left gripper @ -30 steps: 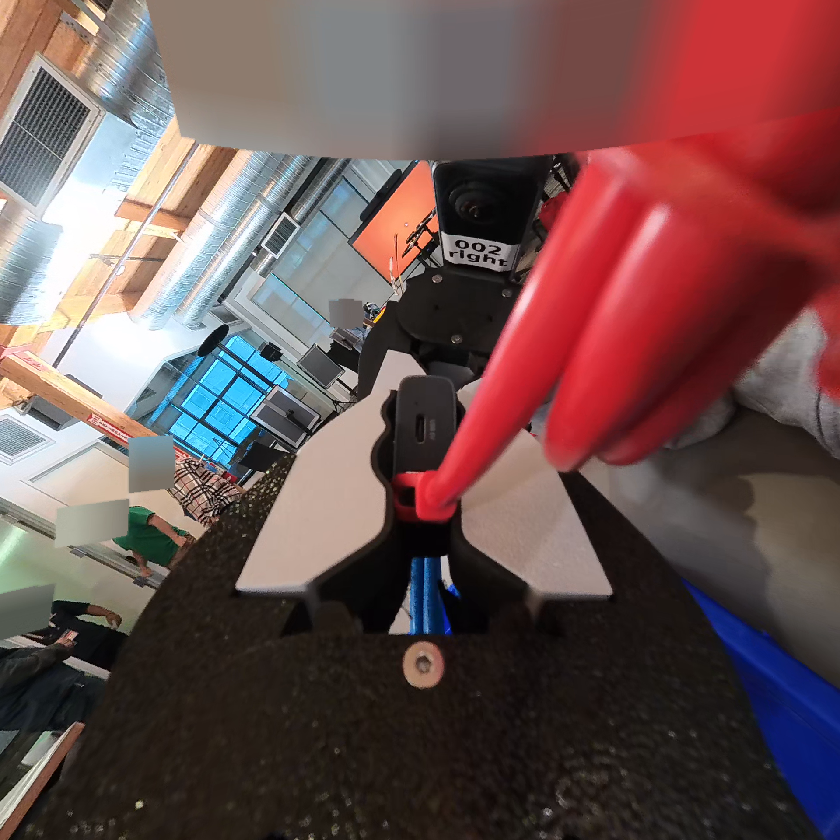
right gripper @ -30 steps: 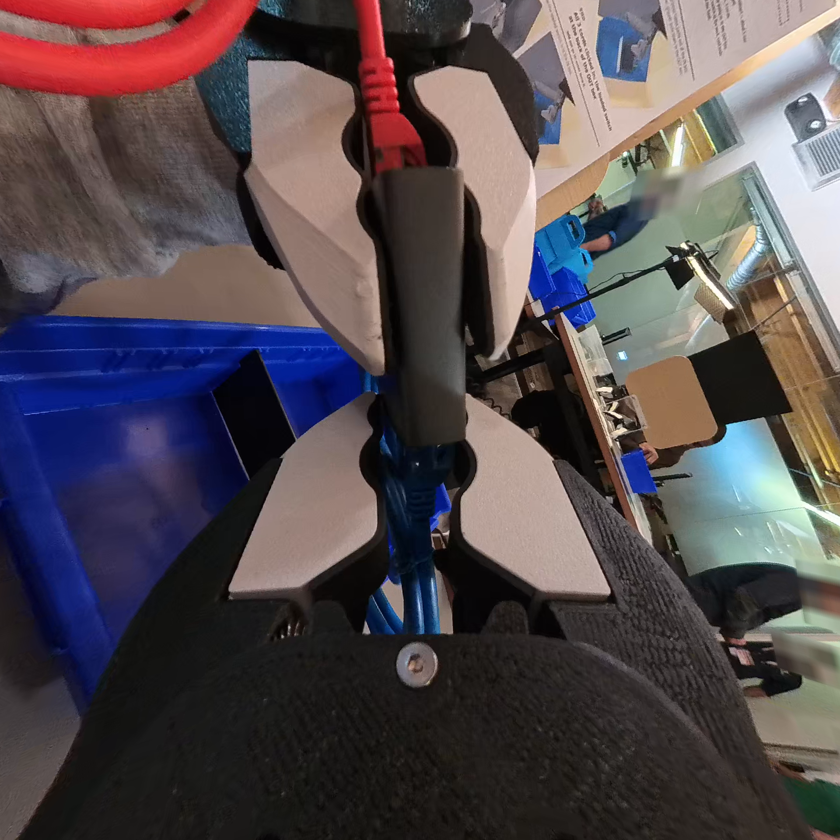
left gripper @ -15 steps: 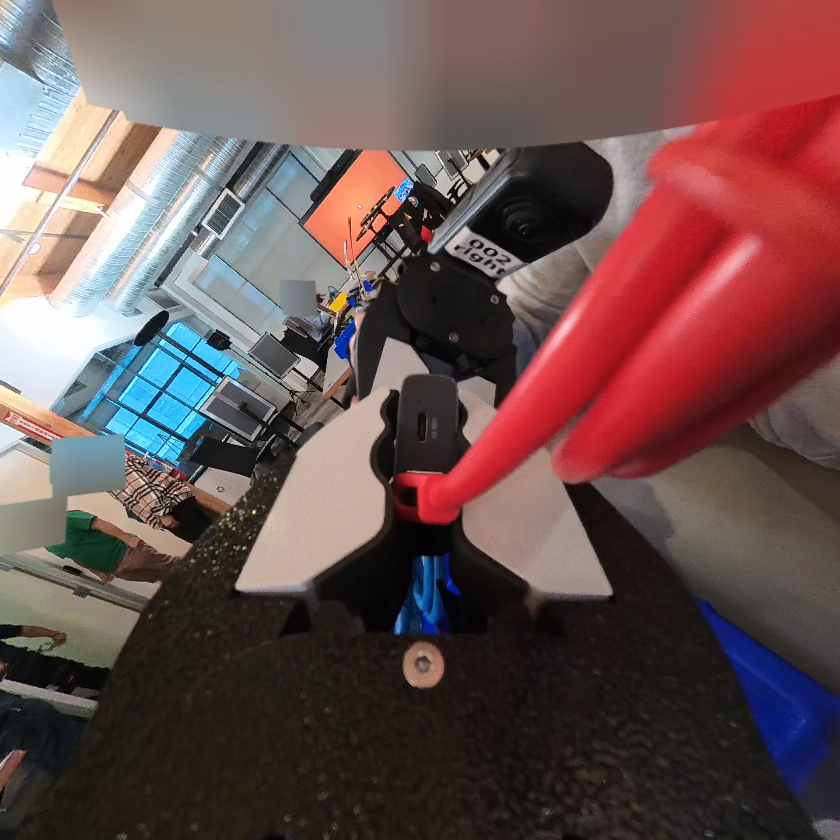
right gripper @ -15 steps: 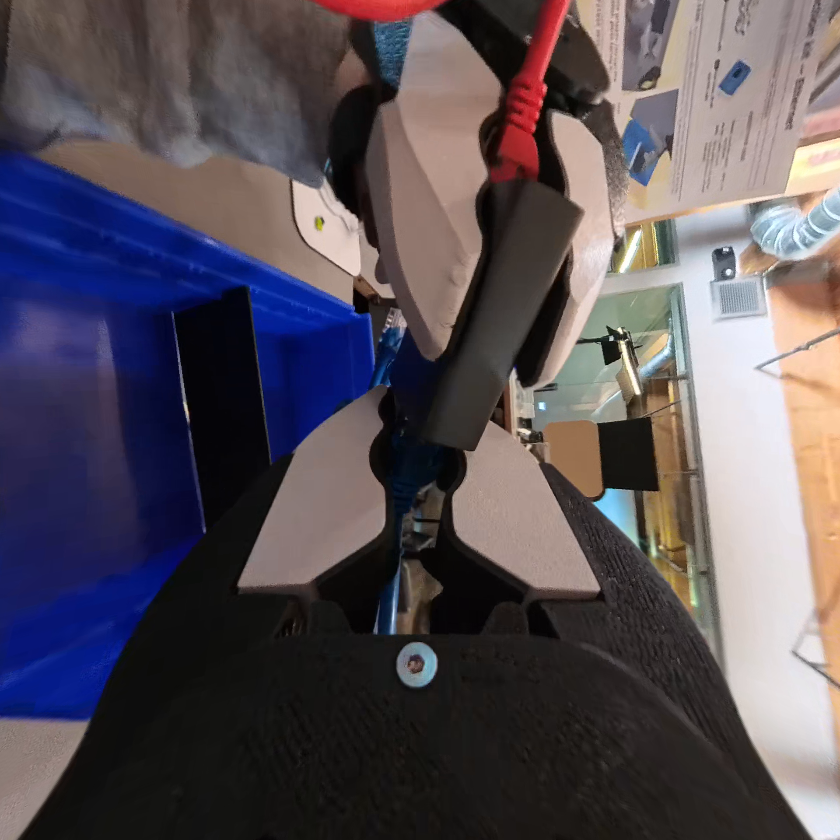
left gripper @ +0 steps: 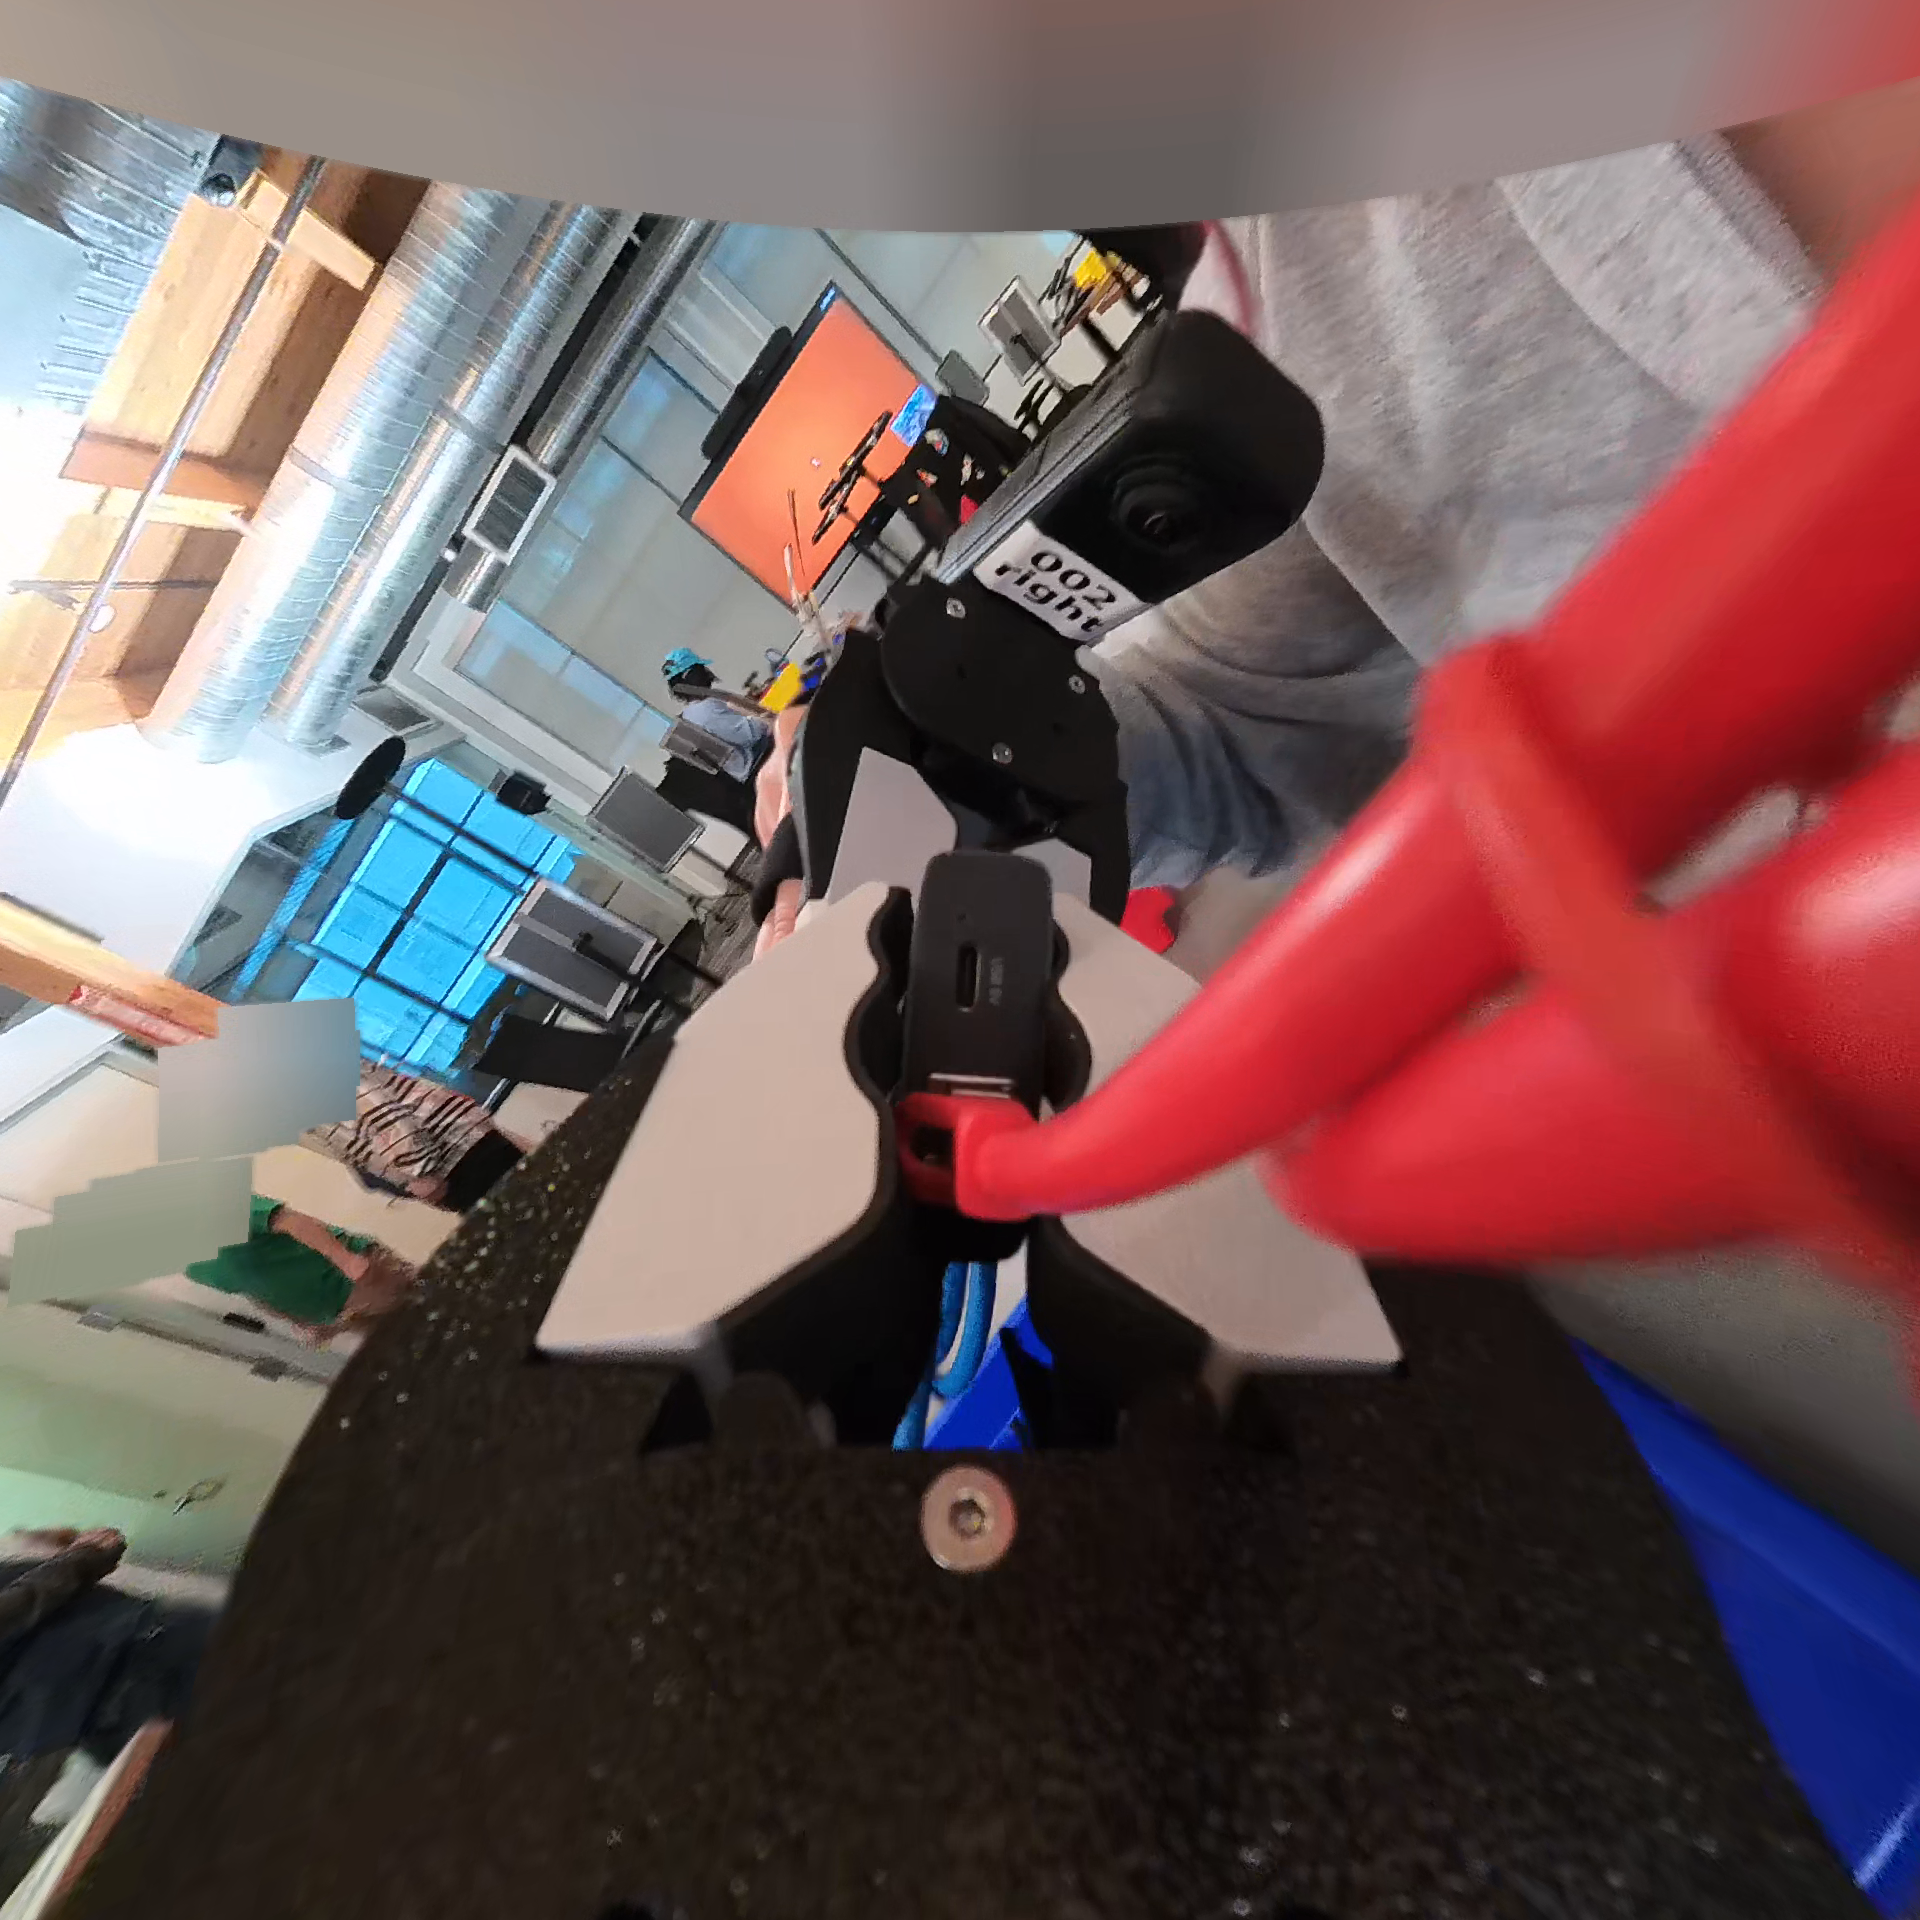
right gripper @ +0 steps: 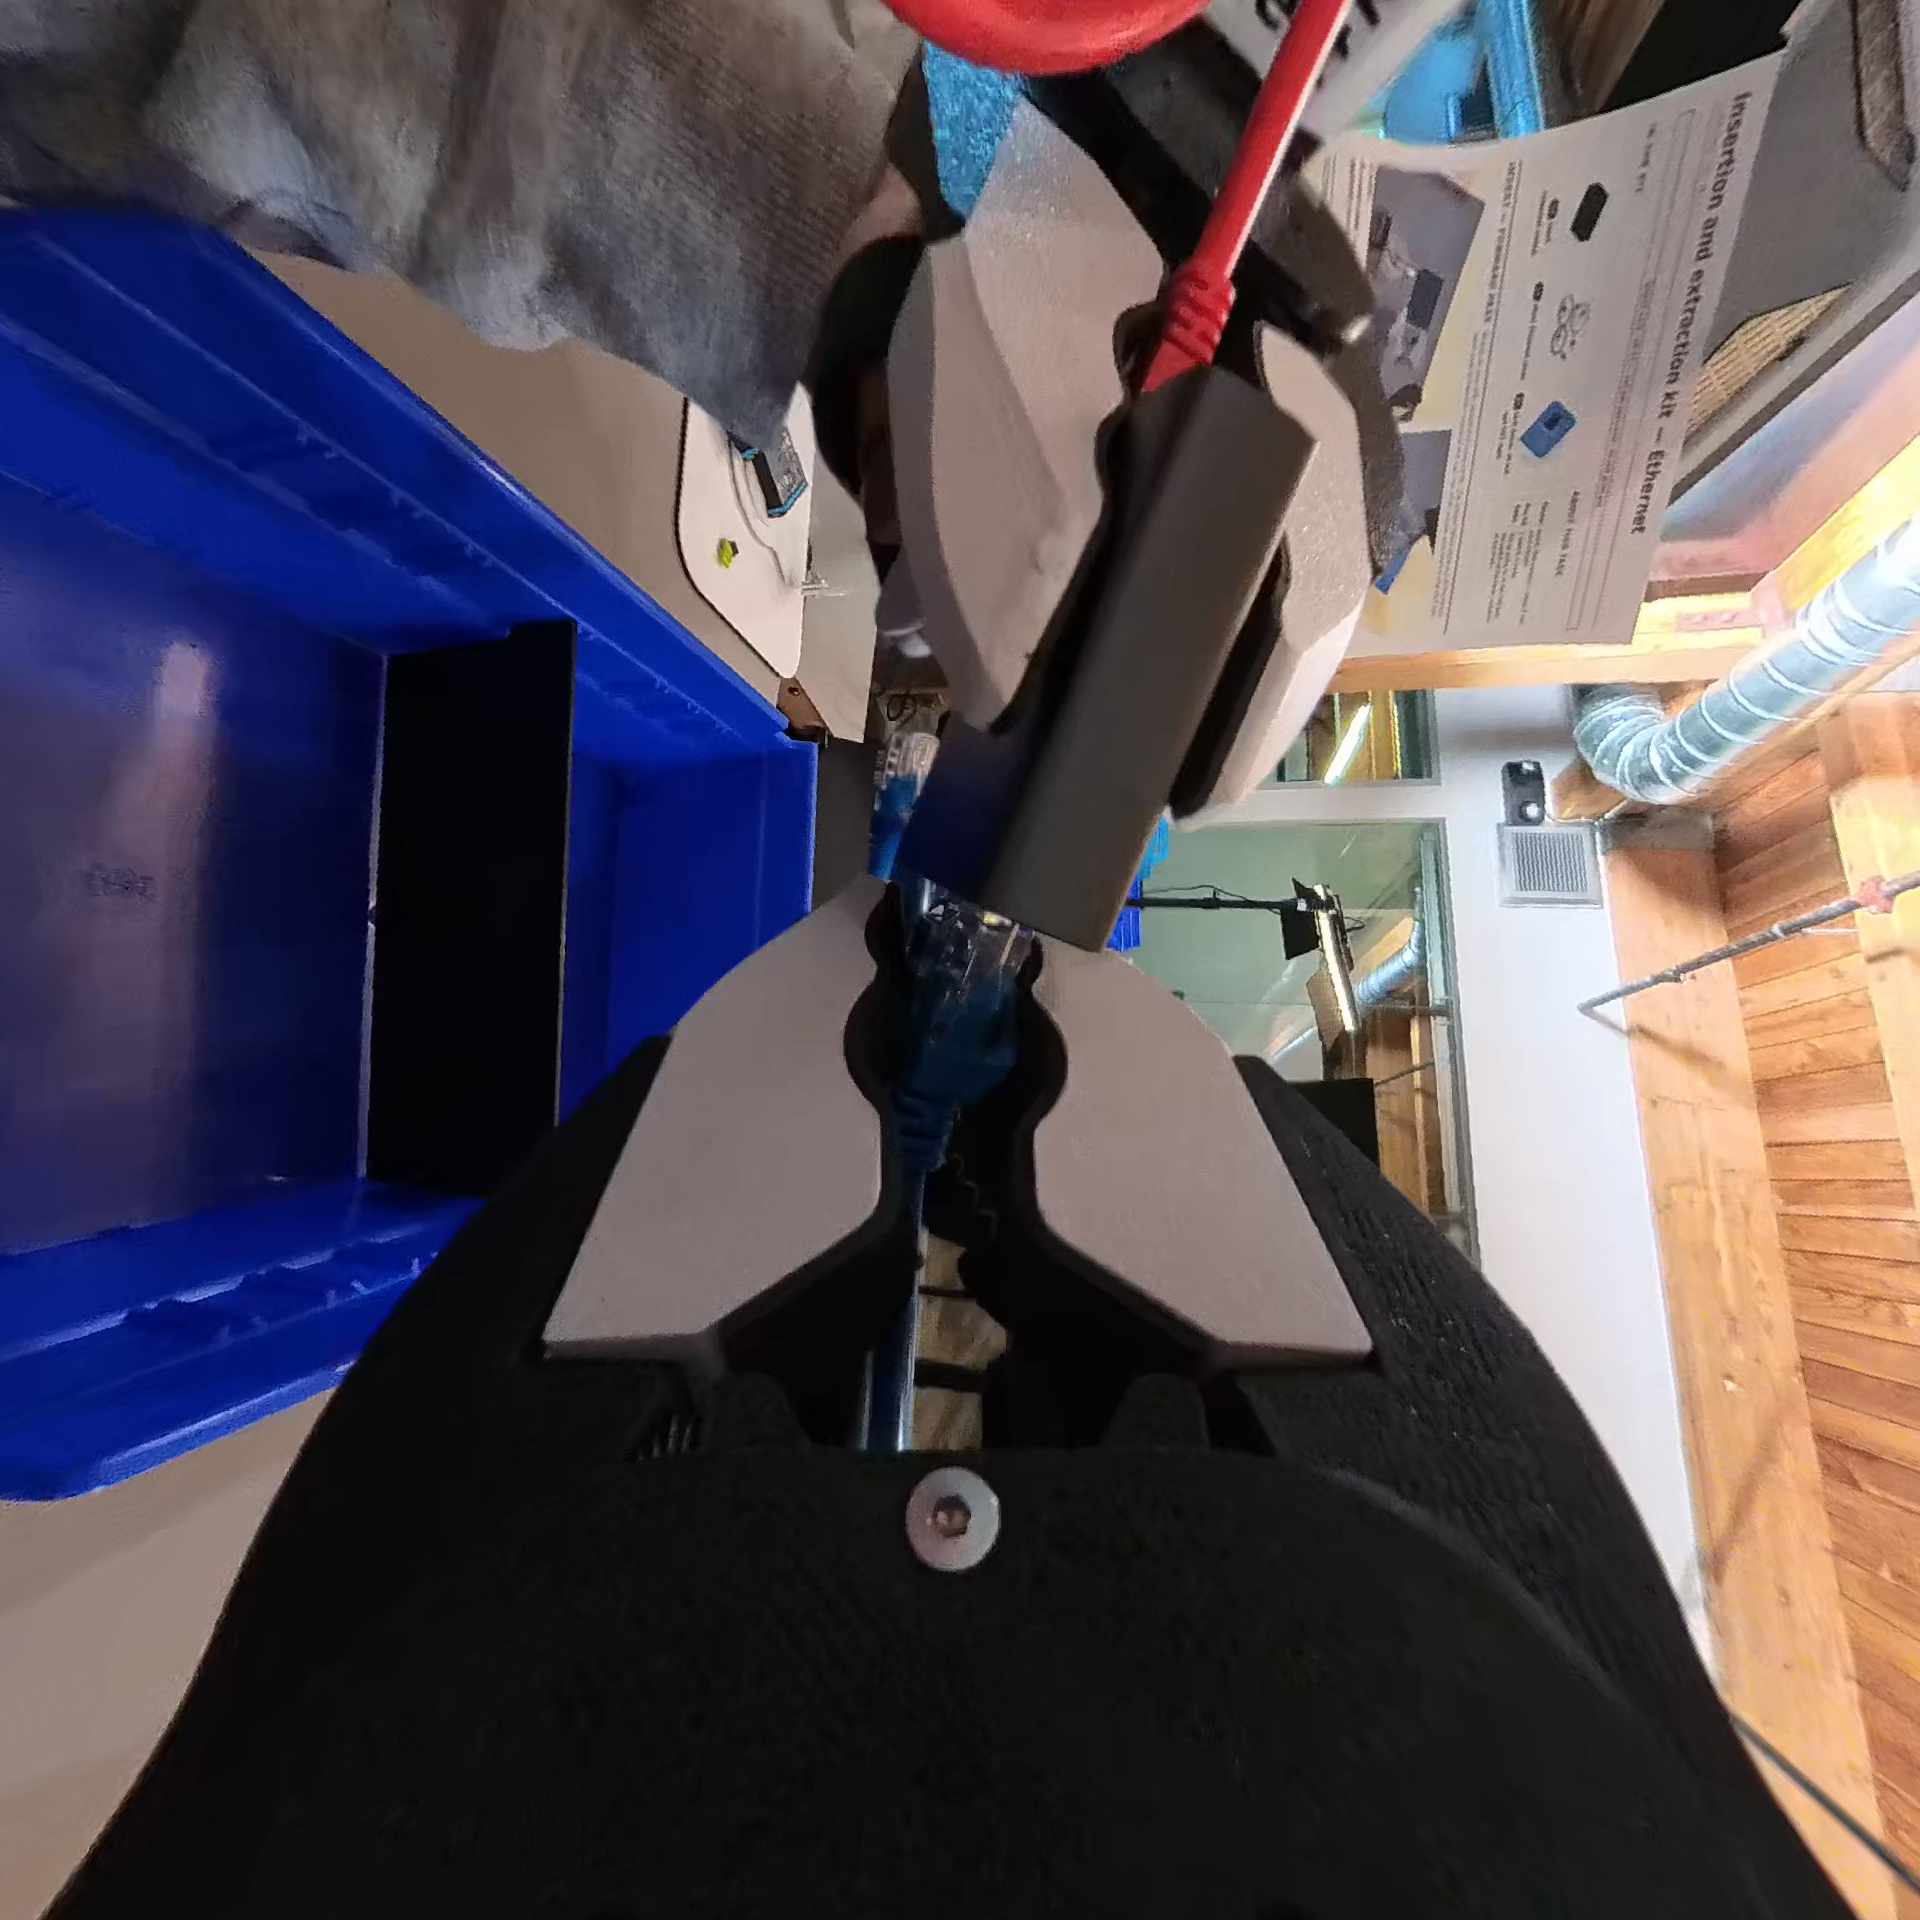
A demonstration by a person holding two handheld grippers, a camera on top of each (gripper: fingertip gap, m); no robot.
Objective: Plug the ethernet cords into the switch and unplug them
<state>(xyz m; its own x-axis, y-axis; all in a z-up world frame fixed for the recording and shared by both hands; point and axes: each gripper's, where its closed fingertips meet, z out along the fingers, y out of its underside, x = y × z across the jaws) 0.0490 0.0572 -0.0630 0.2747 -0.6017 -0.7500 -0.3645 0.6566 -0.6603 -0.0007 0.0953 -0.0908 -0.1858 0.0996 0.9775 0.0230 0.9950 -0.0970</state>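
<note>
Between the right gripper's [right gripper: 961,1013] closed fingers sits a blue plug [right gripper: 961,997], clamped by its body, clear tip forward, blue cable [right gripper: 894,1340] trailing back through the gap toward the palm. Just ahead of that tip, almost touching and slightly to the right, hangs the lower end of a dark adapter [right gripper: 1122,665]; whether tip and port actually meet cannot be told. Adapter's long axis tilted, running up and to the right away from the plug, so not in line with the plug's axis. Farther up the adapter, pinched across its sides by the left gripper [right gripper: 1132,488], with a red cable [right gripper: 1236,229] plugged into the far end. From the left wrist view, same grip: left gripper [left gripper: 971,1023] shut narrow on the adapter [left gripper: 982,966], a small oval port facing the camera, red plug [left gripper: 935,1143] right behind, red cable loops [left gripper: 1507,997] sweeping off to the right. Left of the right gripper, a blue bin [right gripper: 312,779] with a black divider; beyond, a grey sleeve [right gripper: 520,156] and a printed sheet [right gripper: 1538,395].
</note>
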